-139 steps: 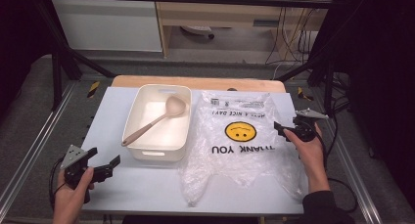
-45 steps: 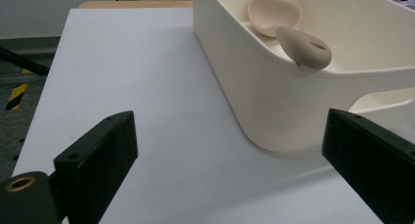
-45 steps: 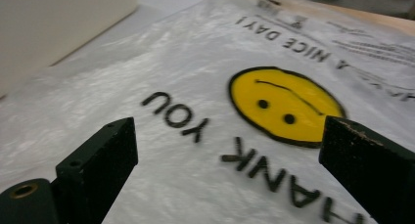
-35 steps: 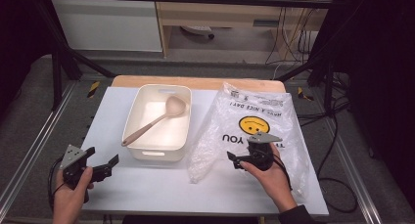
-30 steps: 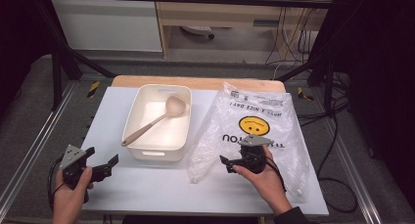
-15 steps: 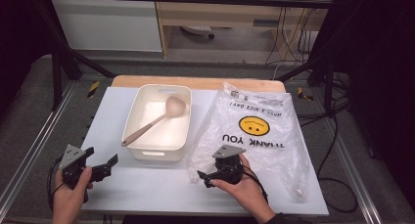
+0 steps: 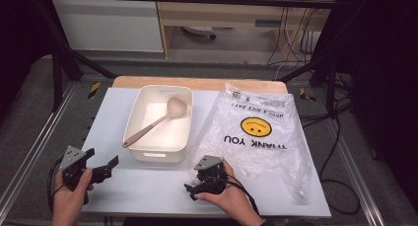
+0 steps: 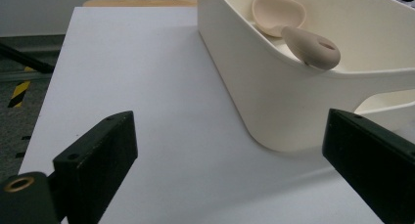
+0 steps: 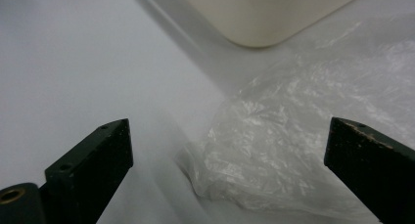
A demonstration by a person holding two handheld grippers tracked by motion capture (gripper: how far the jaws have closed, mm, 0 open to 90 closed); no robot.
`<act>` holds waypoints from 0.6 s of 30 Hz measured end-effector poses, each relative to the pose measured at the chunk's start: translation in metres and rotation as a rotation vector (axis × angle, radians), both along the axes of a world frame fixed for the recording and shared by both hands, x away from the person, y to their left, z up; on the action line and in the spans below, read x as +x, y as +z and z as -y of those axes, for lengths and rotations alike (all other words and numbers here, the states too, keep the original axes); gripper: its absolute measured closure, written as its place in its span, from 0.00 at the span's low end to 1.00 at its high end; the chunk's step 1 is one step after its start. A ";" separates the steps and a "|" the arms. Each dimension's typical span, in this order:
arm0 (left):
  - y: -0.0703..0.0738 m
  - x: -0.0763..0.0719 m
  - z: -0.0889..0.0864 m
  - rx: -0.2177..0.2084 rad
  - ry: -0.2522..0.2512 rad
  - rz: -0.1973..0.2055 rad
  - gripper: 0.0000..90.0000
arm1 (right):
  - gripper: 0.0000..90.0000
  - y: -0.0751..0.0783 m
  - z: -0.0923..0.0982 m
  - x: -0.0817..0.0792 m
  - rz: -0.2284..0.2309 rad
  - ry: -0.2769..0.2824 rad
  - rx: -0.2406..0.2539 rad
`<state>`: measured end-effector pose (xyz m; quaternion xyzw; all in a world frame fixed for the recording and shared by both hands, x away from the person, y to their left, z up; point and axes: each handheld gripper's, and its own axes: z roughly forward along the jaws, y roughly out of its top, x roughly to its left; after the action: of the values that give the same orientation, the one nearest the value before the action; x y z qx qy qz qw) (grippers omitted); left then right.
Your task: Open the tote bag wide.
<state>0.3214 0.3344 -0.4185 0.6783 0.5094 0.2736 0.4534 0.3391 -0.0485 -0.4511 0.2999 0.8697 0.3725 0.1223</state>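
A clear plastic bag (image 7: 261,137) printed with a yellow smiley and "THANK YOU" lies flat on the right half of the white table (image 7: 148,191). Its near left corner (image 9: 254,155) lies between the wide-apart jaws of my right gripper (image 7: 197,186), which is open and low over the table. A cream tub (image 7: 162,120) stands left of the bag with a beige ladle (image 7: 153,125) leaning in it, handle end over the rim (image 8: 313,47). My left gripper (image 7: 106,167) is open near the table's front left, pointing at the tub's near corner (image 8: 274,116).
A wooden strip (image 7: 197,83) borders the table's far edge. Metal frame rails (image 7: 29,157) run along both sides, and cables (image 7: 335,137) trail off the right. Bare table lies between the two grippers at the front.
My right gripper has travelled from the bag's far right edge across the bag to its near left corner, down by the table's front. The left gripper has stayed put.
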 end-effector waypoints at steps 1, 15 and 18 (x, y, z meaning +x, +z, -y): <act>0.000 0.000 0.000 -0.001 0.000 0.001 0.06 | 0.08 -0.003 -0.001 0.001 -0.001 0.005 -0.015; 0.000 0.000 0.001 0.002 0.003 -0.003 0.07 | 0.95 -0.004 0.021 0.024 -0.032 -0.052 0.043; 0.000 0.000 0.000 0.006 0.002 -0.002 0.07 | 0.97 0.000 0.026 0.029 -0.033 -0.077 0.070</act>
<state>0.3211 0.3342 -0.4181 0.6794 0.5097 0.2748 0.4507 0.3684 -0.0741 -0.4515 0.3434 0.8458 0.3927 0.1114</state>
